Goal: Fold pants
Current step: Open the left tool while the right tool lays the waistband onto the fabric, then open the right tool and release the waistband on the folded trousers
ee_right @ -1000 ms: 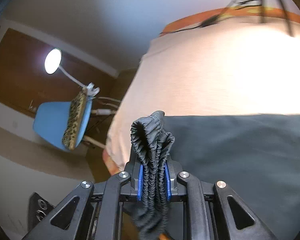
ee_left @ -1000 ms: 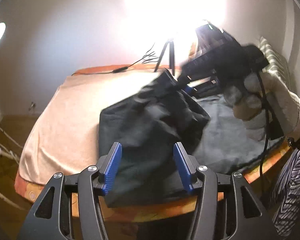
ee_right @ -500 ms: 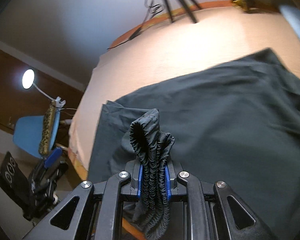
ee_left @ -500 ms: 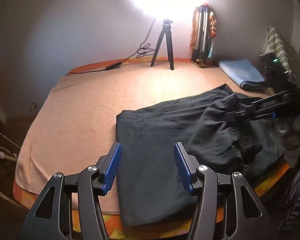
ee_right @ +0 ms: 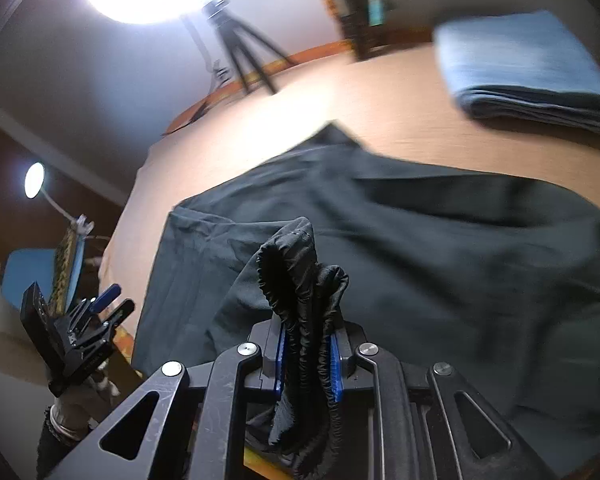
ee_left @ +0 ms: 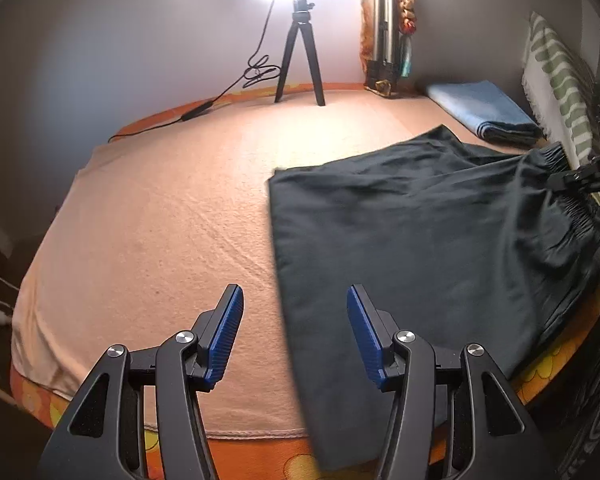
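Observation:
Dark grey pants (ee_left: 420, 232) lie spread on the peach bed cover (ee_left: 160, 220), legs toward the near edge. My left gripper (ee_left: 295, 334) is open and empty above the pants' left hem edge. My right gripper (ee_right: 306, 356) is shut on the bunched elastic waistband (ee_right: 296, 264) and holds it a little above the pants (ee_right: 440, 260). It shows at the right edge of the left wrist view (ee_left: 588, 178). The left gripper shows in the right wrist view (ee_right: 100, 312).
A ring light on a tripod (ee_left: 300, 52) stands at the back with its cable (ee_left: 204, 108). A folded blue cloth (ee_left: 484, 114) lies at the back right. A striped pillow (ee_left: 556, 76) is at the right. The bed's orange edge (ee_left: 260, 456) is near.
The right gripper has carried the waistband to the right, unfolding the pants flat across the bed. The left gripper has stayed open and shifted left, over the hem.

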